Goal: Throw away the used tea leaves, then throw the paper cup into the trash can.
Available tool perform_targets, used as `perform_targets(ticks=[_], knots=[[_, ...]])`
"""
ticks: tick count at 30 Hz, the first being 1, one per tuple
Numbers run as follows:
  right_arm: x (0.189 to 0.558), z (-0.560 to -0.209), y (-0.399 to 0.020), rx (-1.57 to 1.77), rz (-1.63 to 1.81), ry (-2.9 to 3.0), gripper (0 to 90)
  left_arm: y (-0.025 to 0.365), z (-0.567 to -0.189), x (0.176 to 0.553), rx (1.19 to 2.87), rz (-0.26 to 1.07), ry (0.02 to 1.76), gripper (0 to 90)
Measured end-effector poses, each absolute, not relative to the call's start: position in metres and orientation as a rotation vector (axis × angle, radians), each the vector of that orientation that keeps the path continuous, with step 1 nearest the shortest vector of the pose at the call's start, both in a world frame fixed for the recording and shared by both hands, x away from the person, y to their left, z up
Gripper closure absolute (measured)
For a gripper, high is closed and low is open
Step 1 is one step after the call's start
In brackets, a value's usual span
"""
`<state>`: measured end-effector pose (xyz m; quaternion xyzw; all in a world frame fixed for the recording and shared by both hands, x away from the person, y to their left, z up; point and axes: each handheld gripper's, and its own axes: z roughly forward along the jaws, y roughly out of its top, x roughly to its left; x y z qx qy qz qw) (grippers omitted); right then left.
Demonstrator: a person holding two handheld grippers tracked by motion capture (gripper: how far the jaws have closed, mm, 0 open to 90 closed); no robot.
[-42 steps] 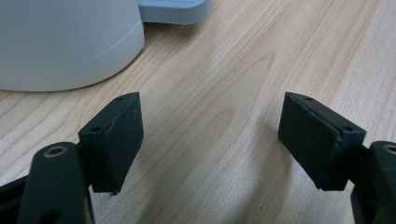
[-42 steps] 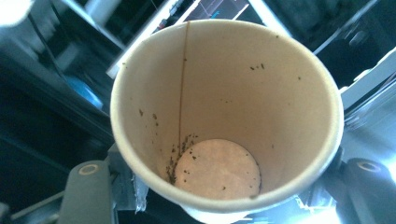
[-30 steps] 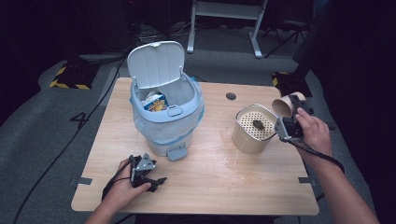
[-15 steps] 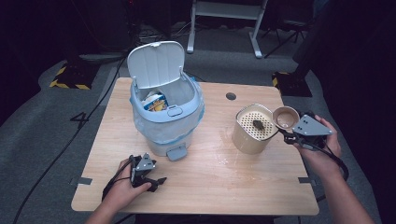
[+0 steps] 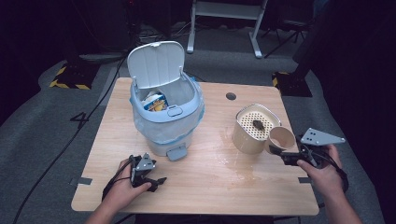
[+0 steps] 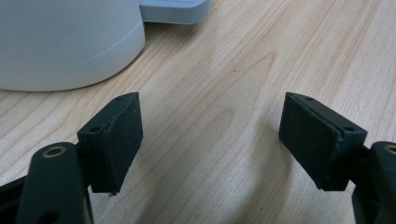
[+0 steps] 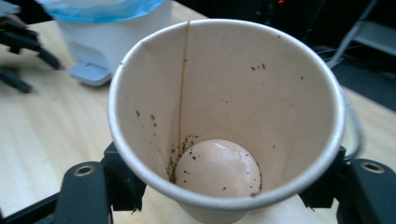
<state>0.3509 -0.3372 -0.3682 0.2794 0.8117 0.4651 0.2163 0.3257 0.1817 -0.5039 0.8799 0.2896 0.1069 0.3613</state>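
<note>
On the right side of the table (image 5: 205, 177), in the high view, the right gripper (image 5: 279, 156) holds a paper cup (image 5: 281, 138) just beside the beige container (image 5: 251, 129), whose flat top is a perforated strainer with a small dark lump of residue lying on it. The cup looks already emptied over this strainer. I judge that the next move is to carry the cup to the left, over the open pedal bin (image 5: 164, 121), and let it fall inside; this calls for a lift above the rim and a clear opening of the jaws. The bin is pale blue-grey plastic, round, lined with a thin bag, and its lid stands upright. The left gripper (image 5: 156, 179) rests on the near left part of the table.

In the left gripper view, the jaws of the left gripper (image 6: 212, 135) stand wide apart with nothing between them, above smooth light wood; the curved white wall of the bin is at the far left.

In the right gripper view, the jaws clamp the cup (image 7: 224, 116) from both sides. It is a cone-shaped cup of matt paper with a rolled rim, a vertical seam and dark specks sticking near the bottom.
</note>
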Motion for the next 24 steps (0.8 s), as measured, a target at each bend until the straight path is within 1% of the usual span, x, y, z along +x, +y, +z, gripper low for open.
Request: perform_targets(ticks=[8, 24], knots=[[0.349, -0.381, -0.327, 0.731, 1.341, 2.328, 31.5, 0.182, -0.504, 0.326, 2.268, 0.276, 0.744, 22.0], [0.366, -0.382, -0.313, 0.761, 1.444, 2.429, 31.1, 0.182, -0.504, 0.326, 2.267, 0.275, 0.744, 22.0]])
